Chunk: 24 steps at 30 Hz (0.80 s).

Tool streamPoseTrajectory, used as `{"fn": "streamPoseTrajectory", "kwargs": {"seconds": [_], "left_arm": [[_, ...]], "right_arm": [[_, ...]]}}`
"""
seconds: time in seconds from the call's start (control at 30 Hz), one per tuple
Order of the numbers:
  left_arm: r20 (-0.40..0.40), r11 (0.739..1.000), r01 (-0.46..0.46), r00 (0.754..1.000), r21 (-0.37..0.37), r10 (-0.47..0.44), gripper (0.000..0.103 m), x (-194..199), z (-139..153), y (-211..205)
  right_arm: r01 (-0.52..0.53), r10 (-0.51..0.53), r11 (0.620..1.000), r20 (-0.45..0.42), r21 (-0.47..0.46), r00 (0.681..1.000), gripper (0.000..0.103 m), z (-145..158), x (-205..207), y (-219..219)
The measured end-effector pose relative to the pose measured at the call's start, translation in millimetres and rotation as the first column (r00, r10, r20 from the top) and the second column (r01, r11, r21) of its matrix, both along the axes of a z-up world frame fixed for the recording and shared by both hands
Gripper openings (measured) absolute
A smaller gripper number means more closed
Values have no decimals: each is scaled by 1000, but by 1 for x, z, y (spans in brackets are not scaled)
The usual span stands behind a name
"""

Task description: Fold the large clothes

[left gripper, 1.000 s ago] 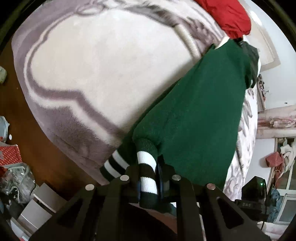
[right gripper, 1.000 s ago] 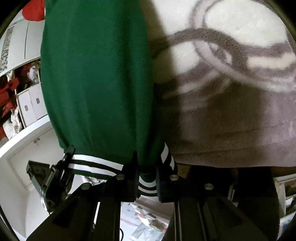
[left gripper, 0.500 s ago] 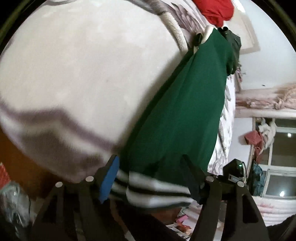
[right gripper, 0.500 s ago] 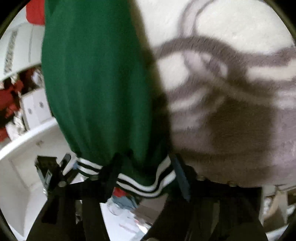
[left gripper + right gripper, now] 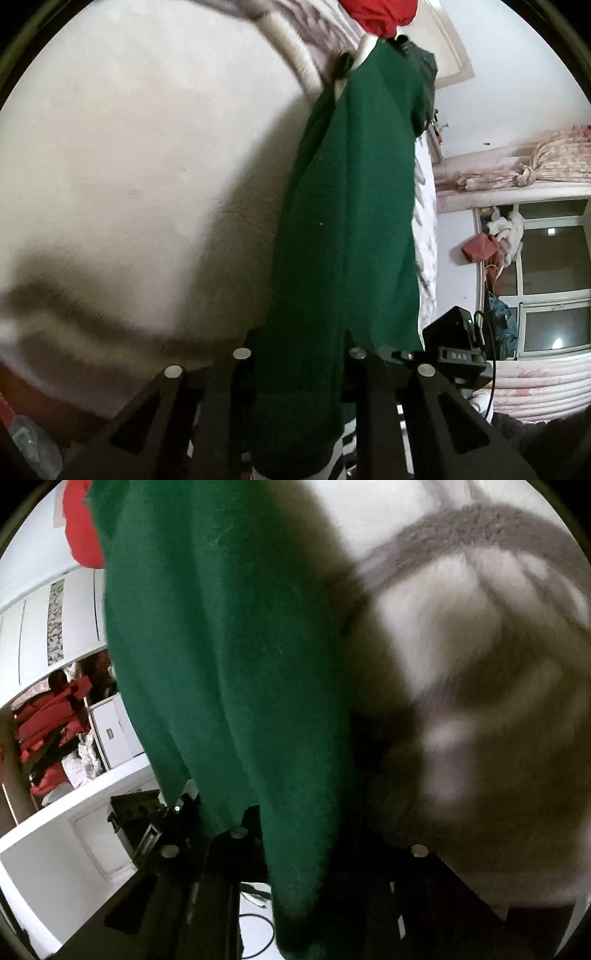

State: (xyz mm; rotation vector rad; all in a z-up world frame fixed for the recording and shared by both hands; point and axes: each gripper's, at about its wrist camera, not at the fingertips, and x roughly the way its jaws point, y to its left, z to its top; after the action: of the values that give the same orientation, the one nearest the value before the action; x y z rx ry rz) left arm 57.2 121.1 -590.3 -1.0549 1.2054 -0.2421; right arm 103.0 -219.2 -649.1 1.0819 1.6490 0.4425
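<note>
A dark green sweater (image 5: 354,206) with black-and-white striped cuffs lies stretched lengthwise on a cream and grey fleece blanket (image 5: 155,177). My left gripper (image 5: 295,354) stands wide, and the sweater's near end fills the gap between its fingers; the striped hem hangs below. In the right wrist view the same sweater (image 5: 229,657) runs down into my right gripper (image 5: 325,842), whose fingers also stand wide with the cloth between them. The fingertips are hidden under the cloth in both views.
A red garment (image 5: 380,14) lies at the far end of the bed. A black device (image 5: 454,343) sits beside the sweater. A window (image 5: 550,280) and curtains are at the right. White cabinets (image 5: 59,635) and red clothes (image 5: 48,716) are at the left of the right wrist view.
Both grippers opened from a tight pinch on the striped hem and pushed forward. The sweater's near end now lies deeper between the fingers, and the stripes have dropped below them.
</note>
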Motion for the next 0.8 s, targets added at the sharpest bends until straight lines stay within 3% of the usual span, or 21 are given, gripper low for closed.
{"fn": "streamPoseTrajectory", "kwargs": {"seconds": [0.13,0.2,0.27,0.3,0.33,0.37,0.4,0.43,0.47,0.63,0.7,0.8], "left_arm": [[-46,999,32,998,0,-32,15,-22,2,10],[-113,999,40,993,-13,-41,25,-19,-12,8],[-178,1000,27,984,-15,-30,27,-11,-16,12],[-193,999,35,981,6,-33,31,-11,-14,14],[-206,997,47,978,55,-35,34,-10,-6,15],[-214,991,62,976,120,-35,44,-8,2,16],[-219,978,79,975,195,-35,61,-5,13,17],[-220,969,84,975,234,-32,72,-4,19,18],[-220,956,84,975,280,-21,89,-1,28,21],[-208,883,96,978,460,2,92,24,52,30],[-183,868,94,983,488,-4,92,50,56,22],[-150,847,104,988,522,-29,92,95,56,-3]], "right_arm": [[-56,56,998,-19,-8,998,13,36,-35,5],[-77,75,997,-55,-26,996,14,39,-56,3],[-134,126,987,-87,-86,988,23,30,-56,6],[-146,133,985,-133,-93,982,34,26,-56,2],[-142,124,986,-180,-90,976,36,21,-56,0],[-121,101,989,-197,-90,975,36,21,-54,-3],[-100,79,989,-190,-106,979,45,26,-52,-15],[-95,71,986,-176,-133,982,54,34,-48,-24],[-96,70,980,-151,-175,986,56,46,-43,-39],[-44,39,955,-24,-293,999,56,95,1,-105],[-2,14,956,40,-295,999,56,106,35,-127],[70,-21,957,172,-283,985,56,123,117,-140]]}}
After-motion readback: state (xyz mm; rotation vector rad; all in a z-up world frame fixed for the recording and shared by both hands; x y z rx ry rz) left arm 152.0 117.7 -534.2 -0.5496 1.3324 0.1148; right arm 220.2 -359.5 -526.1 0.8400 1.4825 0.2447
